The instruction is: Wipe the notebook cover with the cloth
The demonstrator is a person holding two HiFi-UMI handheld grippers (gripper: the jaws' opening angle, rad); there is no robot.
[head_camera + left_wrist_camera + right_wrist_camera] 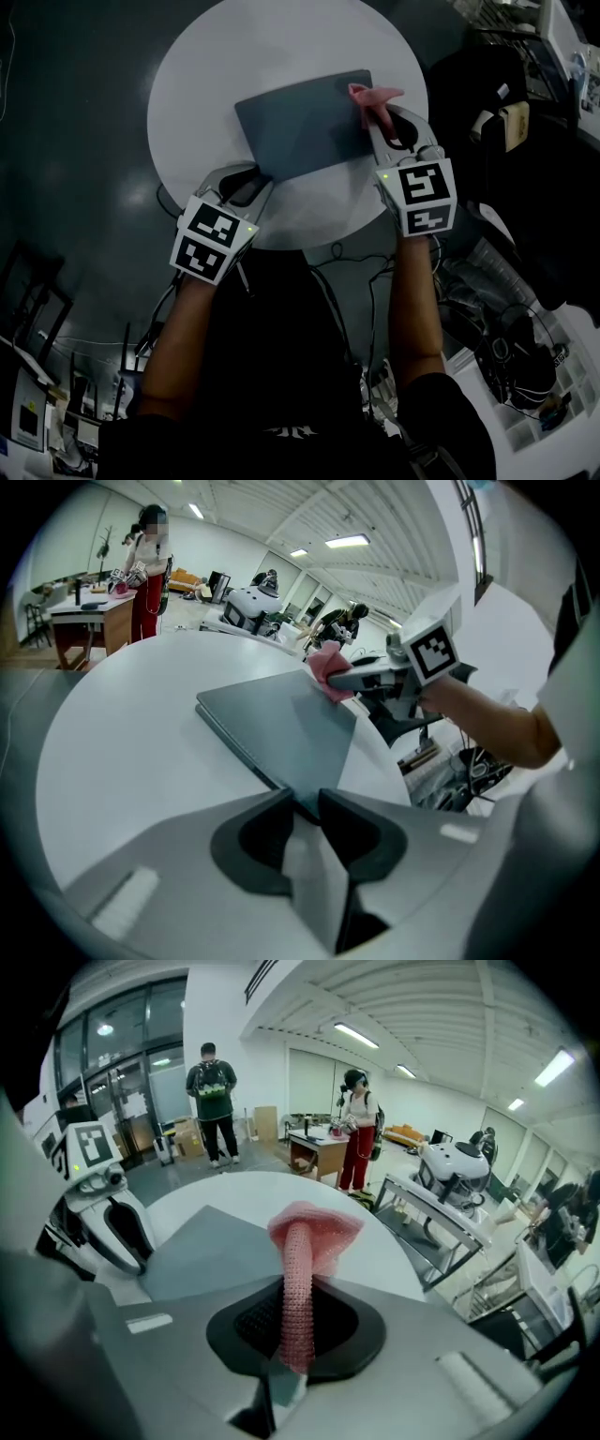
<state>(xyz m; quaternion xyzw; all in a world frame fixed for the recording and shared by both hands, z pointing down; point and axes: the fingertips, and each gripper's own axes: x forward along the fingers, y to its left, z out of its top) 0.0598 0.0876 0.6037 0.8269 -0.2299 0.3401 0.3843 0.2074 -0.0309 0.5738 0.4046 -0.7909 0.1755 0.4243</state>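
Observation:
A dark grey notebook (305, 122) lies flat on the round white table (202, 75). My left gripper (251, 184) is shut on the notebook's near left corner; in the left gripper view that corner (302, 794) sits between the dark pads. At the notebook's far right corner my right gripper (375, 114) is shut on a pink cloth (371, 94). The cloth (309, 1232) runs up from between the pads and bunches just past the notebook (202, 1241), at its edge. From the left gripper view the cloth (327, 673) rests on the notebook's far corner (281, 724).
Cables and dark equipment (511, 337) crowd the floor at the right of the table. A black chair or bag (492, 103) stands close to the table's right edge. People (359, 1129) and desks (89, 621) stand far off in the room.

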